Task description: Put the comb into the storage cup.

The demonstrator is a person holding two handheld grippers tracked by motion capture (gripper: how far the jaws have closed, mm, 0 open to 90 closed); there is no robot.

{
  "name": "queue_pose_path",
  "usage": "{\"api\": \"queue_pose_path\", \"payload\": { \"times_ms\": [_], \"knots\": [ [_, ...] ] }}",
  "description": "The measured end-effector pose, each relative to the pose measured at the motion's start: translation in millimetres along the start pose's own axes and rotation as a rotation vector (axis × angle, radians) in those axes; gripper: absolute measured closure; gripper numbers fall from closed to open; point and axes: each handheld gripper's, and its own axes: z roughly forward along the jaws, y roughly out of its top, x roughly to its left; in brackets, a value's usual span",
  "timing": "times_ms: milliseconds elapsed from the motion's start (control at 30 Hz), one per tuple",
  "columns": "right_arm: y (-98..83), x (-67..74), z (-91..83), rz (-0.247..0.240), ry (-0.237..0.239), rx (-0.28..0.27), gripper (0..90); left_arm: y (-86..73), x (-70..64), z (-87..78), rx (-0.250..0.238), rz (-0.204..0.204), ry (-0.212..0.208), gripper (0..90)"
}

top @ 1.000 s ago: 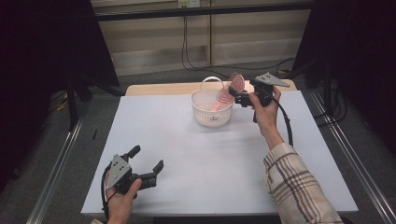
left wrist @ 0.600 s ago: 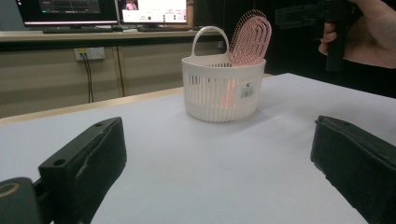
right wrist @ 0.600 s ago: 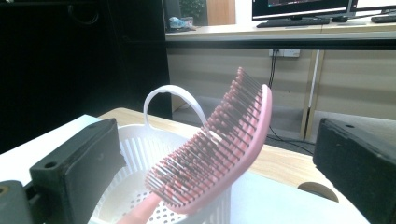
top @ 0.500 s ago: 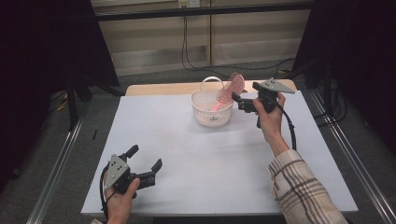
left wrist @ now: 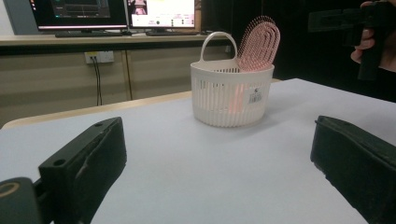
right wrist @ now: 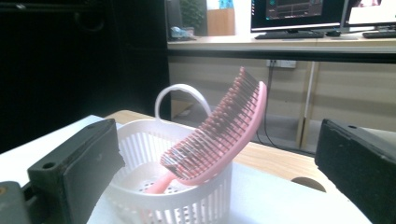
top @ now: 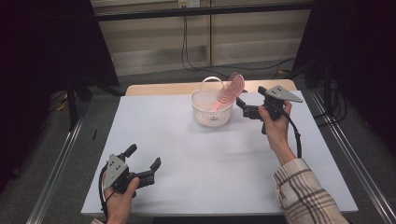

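I see the pink plastic hairbrush with its oval bristle head (top: 231,88) standing tilted in the small white slotted plastic basket with a loop handle (top: 212,109), handle end down inside and the head leaning out over the rim on the side toward my right gripper (top: 242,106). That gripper hovers just beside the basket, its jaws spread apart and holding nothing — in the right gripper view the brush (right wrist: 219,130) sits between the two black jaws but farther off, touching neither, with the basket (right wrist: 163,186) below it. The basket stands on the far part of the white table top (top: 210,163), near its back edge. My left gripper (top: 145,160) rests low at the near left corner of the table, well apart from the basket, jaws wide open and empty; the left gripper view looks across bare table toward the basket (left wrist: 231,98) and the brush head (left wrist: 259,44) rising above its rim, with my right hand (left wrist: 373,42) up at the far right. I see computer monitors on a desk (left wrist: 116,14) behind the table.
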Motion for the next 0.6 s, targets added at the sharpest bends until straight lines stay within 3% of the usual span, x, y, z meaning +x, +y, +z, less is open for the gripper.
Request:
{"api": "queue_pose_path", "payload": {
  "times_ms": [600],
  "knots": [
    [-1.2,13.7,-33.8,-0.064,0.015,-0.009,0.0,1.7,2.5,-3.3,-0.005,0.002,0.026,3.5]
  ]
}}
